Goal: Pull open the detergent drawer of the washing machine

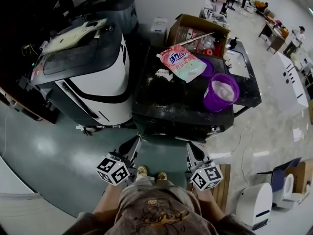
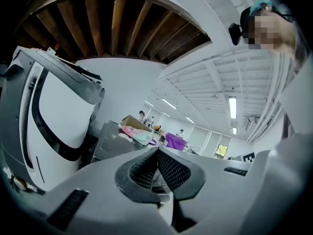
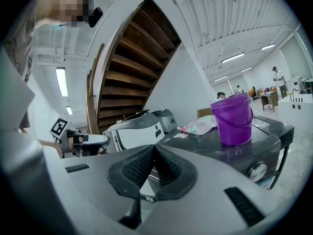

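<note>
Dark washing machine top (image 1: 166, 104) bears purple bucket (image 1: 222, 93), pink detergent bag (image 1: 182, 62).

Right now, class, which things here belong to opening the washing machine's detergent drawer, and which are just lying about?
Belong to the job:
dark washing machine straight ahead
left claw, shut and empty
right claw, shut and empty

Just lying about:
purple bucket
detergent bag
cardboard box
white machine beside it

Pretty bright overall, with the long white ceiling tube lights (image 2: 232, 106) doing the work. Heavy fisheye bending and dark vignetted corners. Close-up stuff goes soft.
</note>
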A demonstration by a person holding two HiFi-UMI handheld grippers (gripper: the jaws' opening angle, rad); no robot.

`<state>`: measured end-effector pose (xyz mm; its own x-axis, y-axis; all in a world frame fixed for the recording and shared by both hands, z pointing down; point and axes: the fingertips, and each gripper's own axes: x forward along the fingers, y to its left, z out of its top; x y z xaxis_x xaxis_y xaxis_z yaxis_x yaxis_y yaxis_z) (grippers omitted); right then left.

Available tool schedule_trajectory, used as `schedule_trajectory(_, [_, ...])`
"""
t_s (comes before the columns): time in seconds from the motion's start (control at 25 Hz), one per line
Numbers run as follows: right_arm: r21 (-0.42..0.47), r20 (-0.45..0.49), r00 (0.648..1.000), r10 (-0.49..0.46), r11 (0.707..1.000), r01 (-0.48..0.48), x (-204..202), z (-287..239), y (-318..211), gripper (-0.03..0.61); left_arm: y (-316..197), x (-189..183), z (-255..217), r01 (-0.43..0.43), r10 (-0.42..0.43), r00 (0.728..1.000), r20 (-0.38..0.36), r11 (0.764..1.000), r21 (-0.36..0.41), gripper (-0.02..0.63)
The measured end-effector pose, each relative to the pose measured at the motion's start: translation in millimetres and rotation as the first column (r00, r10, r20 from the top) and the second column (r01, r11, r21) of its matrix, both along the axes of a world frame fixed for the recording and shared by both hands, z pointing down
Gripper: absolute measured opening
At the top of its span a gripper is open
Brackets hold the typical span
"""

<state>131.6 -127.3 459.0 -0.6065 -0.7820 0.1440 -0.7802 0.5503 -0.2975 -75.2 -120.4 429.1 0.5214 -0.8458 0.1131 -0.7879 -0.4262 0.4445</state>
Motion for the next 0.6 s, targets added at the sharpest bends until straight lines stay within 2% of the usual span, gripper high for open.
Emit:
schedule_trajectory(0.32, [0.009, -0.010, 0.999, 0.046, 0.999, -0.046, -5, -2, -4, 0.003, -16, -3, 6, -0.063, 0.063, 0.997, -0.035, 0.998, 0.004, 0.023])
schedule_trajectory(0.6, [0.006, -0.019, 0.997, 0.076, 0.997, -0.076, -6, -1, -5, 0.003, -23, -1, 7, -0.119, 0.117, 0.987, -0.112, 0.993, -0.018, 0.026])
